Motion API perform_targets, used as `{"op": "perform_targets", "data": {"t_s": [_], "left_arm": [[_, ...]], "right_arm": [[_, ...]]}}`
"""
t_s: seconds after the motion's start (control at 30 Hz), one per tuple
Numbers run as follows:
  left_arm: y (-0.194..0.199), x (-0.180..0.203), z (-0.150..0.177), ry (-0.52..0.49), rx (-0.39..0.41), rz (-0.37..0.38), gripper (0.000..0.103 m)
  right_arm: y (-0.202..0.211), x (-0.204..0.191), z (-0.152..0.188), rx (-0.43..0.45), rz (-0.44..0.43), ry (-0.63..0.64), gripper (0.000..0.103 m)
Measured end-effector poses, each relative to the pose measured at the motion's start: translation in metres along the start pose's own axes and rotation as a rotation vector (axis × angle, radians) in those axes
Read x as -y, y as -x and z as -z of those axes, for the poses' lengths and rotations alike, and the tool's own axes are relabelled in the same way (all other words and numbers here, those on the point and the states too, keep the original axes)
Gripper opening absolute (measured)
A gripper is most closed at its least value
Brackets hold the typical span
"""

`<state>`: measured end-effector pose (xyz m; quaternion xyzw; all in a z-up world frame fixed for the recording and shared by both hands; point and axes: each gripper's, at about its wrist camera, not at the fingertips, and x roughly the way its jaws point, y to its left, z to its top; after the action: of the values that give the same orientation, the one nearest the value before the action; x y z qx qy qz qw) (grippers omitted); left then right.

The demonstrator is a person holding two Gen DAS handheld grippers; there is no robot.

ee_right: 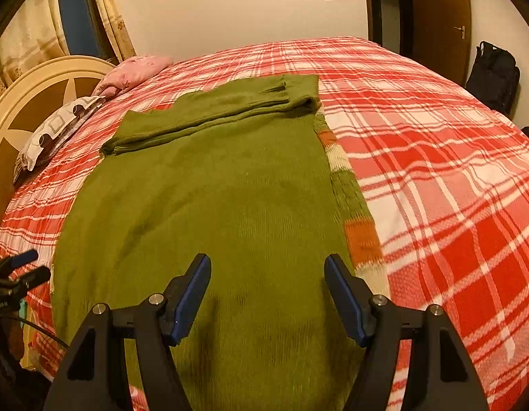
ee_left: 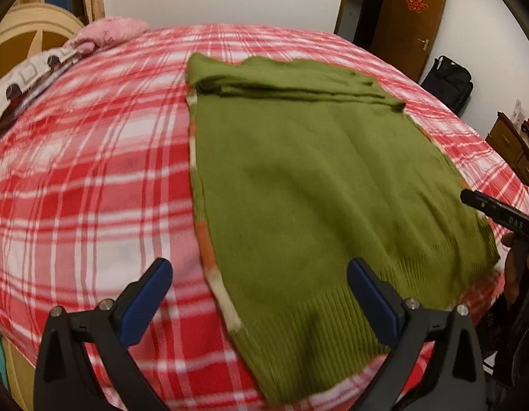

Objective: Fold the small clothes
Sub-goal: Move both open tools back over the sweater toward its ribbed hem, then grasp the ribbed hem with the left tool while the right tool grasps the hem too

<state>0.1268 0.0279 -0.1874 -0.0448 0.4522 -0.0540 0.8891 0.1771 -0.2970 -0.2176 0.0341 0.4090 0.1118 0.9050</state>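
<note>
Centrally, a green knitted sweater [ee_right: 209, 212] lies flat on a red-and-white plaid bedspread [ee_right: 435, 178], its sleeves folded across the far end. Left gripper [ee_left: 259, 282]: jaws spread wide and empty, hovering over the ribbed hem; one blue pad [ee_left: 144, 304] stands above bare bedspread beside the garment's striped edge, the other above the knit. Right gripper [ee_right: 268, 287]: jaws likewise parted with nothing between them, poised above the near part of the sweater body, the orange-and-cream striped edge [ee_right: 360, 239] just beyond its right-hand finger. Pillows [ee_right: 59, 126] rest far ahead and to the left of both grippers.
</note>
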Motion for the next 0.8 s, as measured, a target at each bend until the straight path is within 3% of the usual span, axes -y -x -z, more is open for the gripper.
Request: {"op": "perform_targets", "data": {"t_s": [0.2, 0.5, 0.8], "left_arm": [[0.003, -0.005, 0.015, 0.055, -0.038, 0.036, 0.098], [-0.007, -0.011, 0.035, 0.137, -0.14, 0.139, 0.069], [-0.009, -0.005, 0.046, 0.12, -0.17, 0.147, 0.064]], "right_arm": [[0.007, 0.005, 0.016, -0.014, 0.019, -0.005, 0.069], [0.02, 0.014, 0.034, -0.028, 0.025, -0.024, 0.069], [0.032, 0.024, 0.041, -0.019, 0.025, -0.051, 0.069]]}}
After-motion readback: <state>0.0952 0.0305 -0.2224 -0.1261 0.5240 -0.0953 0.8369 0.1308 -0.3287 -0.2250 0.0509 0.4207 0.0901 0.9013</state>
